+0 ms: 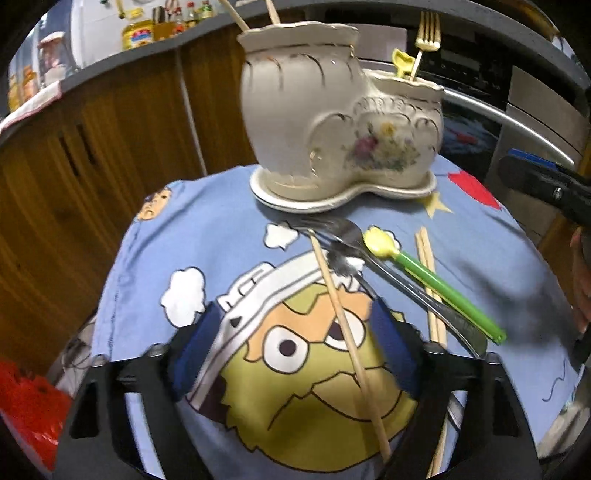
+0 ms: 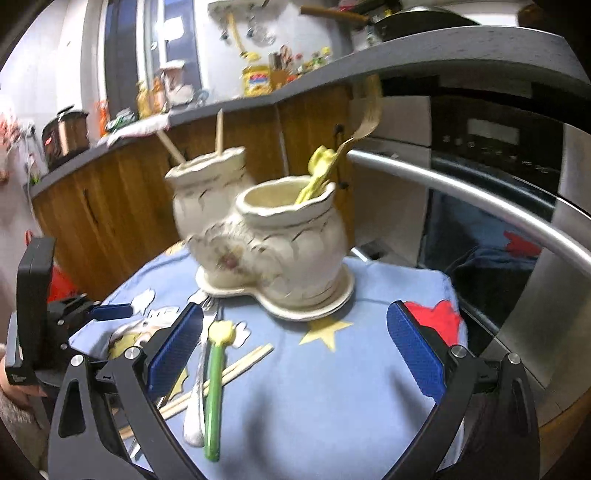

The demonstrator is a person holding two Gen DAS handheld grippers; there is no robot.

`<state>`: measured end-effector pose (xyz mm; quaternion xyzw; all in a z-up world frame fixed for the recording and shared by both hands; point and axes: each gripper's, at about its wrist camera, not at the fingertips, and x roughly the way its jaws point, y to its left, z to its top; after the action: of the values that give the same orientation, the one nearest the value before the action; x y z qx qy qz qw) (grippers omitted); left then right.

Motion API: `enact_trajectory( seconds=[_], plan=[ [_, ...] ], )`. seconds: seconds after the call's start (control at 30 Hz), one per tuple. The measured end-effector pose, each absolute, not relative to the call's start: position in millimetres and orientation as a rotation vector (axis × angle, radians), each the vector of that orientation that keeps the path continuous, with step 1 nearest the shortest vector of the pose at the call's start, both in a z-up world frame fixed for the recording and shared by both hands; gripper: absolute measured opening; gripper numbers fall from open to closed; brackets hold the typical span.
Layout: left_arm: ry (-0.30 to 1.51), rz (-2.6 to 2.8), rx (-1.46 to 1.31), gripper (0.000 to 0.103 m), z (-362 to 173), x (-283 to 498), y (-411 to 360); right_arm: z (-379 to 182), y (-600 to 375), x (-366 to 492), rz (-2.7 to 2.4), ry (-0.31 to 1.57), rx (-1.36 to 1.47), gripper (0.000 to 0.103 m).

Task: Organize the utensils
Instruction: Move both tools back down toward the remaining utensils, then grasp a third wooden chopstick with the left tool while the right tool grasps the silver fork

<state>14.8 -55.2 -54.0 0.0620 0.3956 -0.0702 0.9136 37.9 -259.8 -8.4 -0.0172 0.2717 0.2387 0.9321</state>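
My left gripper stands open over the blue cartoon tablecloth, and one loose wooden chopstick runs between its blue pads without touching either. My right gripper is spread wide with nothing between the pads; its left finger is just beside the loose utensils.

Counting what lies on the cloth: one single chopstick, one pair of chopsticks lying side by side, one steel fork, one steel spoon and one green-handled spoon with a yellow head. The fork, the steel spoon and the green one cross each other in a heap to the right of my left gripper.

The white ceramic boot-shaped holder stands beyond them on its saucer. Its tall compartment holds two chopsticks; the low compartment holds one gold fork and one yellow utensil.
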Motion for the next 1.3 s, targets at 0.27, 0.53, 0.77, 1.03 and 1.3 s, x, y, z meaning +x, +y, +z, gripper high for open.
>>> enact_trajectory(
  seconds=[0.27,0.53,0.77,1.03,1.3],
  plan=[
    [0.834,-0.231,0.133,0.032,-56,13,-64,-22,-223,31,0.62,0.668,-0.139,0.05],
    [0.848,-0.238,0.126,0.006,-58,16,-55,-39,-180,33,0.689,0.778,-0.236,0.01],
    [0.851,-0.23,0.106,0.006,-58,19,-47,-51,-162,42,0.666,0.828,-0.275,0.009],
    [0.853,-0.238,0.074,0.006,-58,21,-41,-58,-153,56,0.63,0.861,-0.274,0.009],
    [0.846,-0.218,0.12,0.01,-59,24,-52,-58,-152,59,0.651,0.857,-0.254,0.006]
  ],
)
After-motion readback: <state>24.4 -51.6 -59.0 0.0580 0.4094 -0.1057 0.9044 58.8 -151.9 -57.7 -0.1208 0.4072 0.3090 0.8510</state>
